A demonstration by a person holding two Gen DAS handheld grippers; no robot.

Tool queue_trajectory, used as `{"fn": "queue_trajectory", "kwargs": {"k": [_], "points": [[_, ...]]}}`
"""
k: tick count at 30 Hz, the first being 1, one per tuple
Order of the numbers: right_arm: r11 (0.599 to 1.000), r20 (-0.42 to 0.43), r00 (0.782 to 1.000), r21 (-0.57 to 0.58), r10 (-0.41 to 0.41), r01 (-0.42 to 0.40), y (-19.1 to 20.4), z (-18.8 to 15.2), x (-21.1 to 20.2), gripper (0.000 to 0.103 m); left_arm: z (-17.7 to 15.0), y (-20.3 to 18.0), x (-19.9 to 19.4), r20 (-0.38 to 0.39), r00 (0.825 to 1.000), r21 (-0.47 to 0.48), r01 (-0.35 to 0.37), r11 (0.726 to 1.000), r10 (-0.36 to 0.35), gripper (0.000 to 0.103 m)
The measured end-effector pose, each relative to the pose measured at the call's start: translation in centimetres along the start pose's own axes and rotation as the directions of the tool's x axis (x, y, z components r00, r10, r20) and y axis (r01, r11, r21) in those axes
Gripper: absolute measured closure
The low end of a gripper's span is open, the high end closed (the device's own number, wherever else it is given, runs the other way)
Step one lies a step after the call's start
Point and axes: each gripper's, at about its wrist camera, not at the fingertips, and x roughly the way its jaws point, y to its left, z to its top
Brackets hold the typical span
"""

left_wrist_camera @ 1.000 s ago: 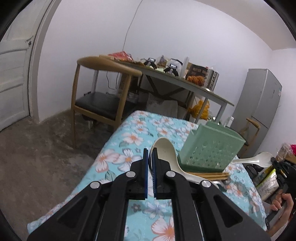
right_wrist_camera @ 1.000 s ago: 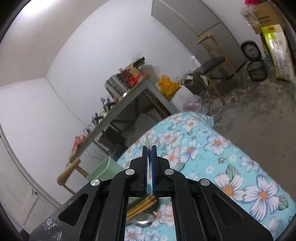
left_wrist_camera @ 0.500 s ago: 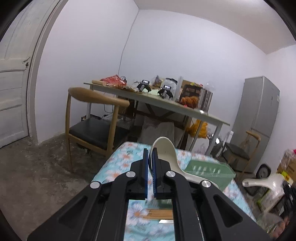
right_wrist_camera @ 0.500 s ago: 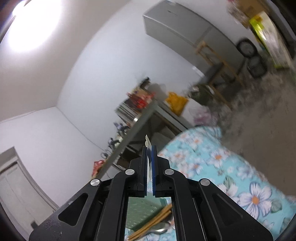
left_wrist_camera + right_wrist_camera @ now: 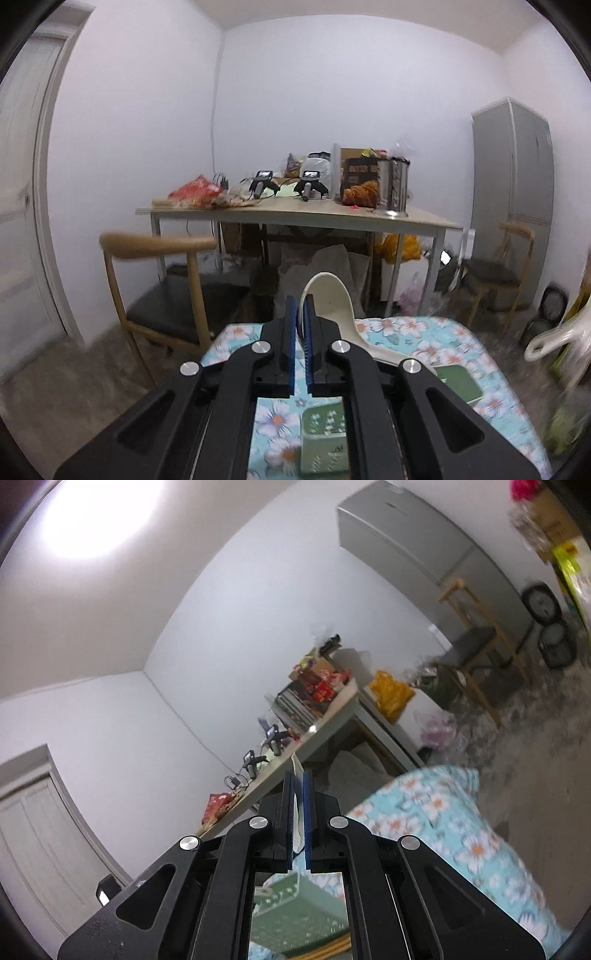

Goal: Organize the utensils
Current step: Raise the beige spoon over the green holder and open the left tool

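We note cream spoon, glossy, bowl up, frame centre, clamped in left gripper. Right gripper pinches second white spoon. Green basket below on floral cloth.

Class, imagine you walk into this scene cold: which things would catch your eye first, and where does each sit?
First, the cream spoon clamped in the left gripper, its bowl raised above the floral tablecloth. Next, the green perforated basket on that cloth, directly below the jaws. The right gripper pinches a thin white utensil edge-on.
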Motion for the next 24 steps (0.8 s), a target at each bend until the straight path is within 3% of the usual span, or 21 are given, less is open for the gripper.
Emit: {"fn": "queue_trajectory", "kwargs": {"k": [5, 15, 17, 18, 20, 21, 22, 24], "points": [[0.997, -0.068, 0.996, -0.052, 0.049, -0.052, 1.5, -0.6, 2.2, 0.100, -1.0, -3.1, 1.3, -0.025, 0.999, 0.123, 0.042, 0.991, -0.039, 0.099], [0.994, -0.119, 0.991, -0.085, 0.060, -0.070, 2.4, -2.5, 3.4, 0.099, -2.0, -4.8, 3.5, -0.088, 0.983, 0.107, 0.169, 0.980, -0.160, 0.097], [0.994, -0.123, 0.991, -0.089, 0.054, -0.065, 2.5, -2.5, 3.5, 0.099, -2.0, -4.9, 3.8, -0.108, 0.972, 0.078, 0.218, 0.973, -0.209, 0.096], [0.994, -0.123, 0.991, -0.089, 0.053, -0.064, 2.5, -2.5, 3.7, 0.099, -2.1, -4.9, 3.9, -0.121, 0.956, 0.049, 0.275, 0.960, -0.268, 0.093], [0.994, -0.126, 0.991, -0.091, 0.054, -0.066, 2.6, -2.5, 3.7, 0.099, -2.1, -5.0, 4.1, -0.144, 0.926, 0.004, 0.354, 0.935, -0.350, 0.080], [0.993, -0.126, 0.991, -0.094, 0.052, -0.064, 2.6, -2.6, 3.8, 0.099, -2.2, -5.0, 4.1, -0.147, 0.914, -0.021, 0.380, 0.925, -0.378, 0.067], [0.994, -0.123, 0.991, -0.092, 0.051, -0.063, 2.5, -2.6, 3.7, 0.099, -2.2, -4.8, 4.0, -0.143, 0.906, -0.041, 0.397, 0.917, -0.398, 0.061], [0.994, -0.123, 0.991, -0.089, 0.054, -0.065, 2.4, -2.6, 3.8, 0.099, -2.3, -3.8, 3.4, -0.119, 0.883, -0.104, 0.444, 0.890, -0.454, 0.061]]}}
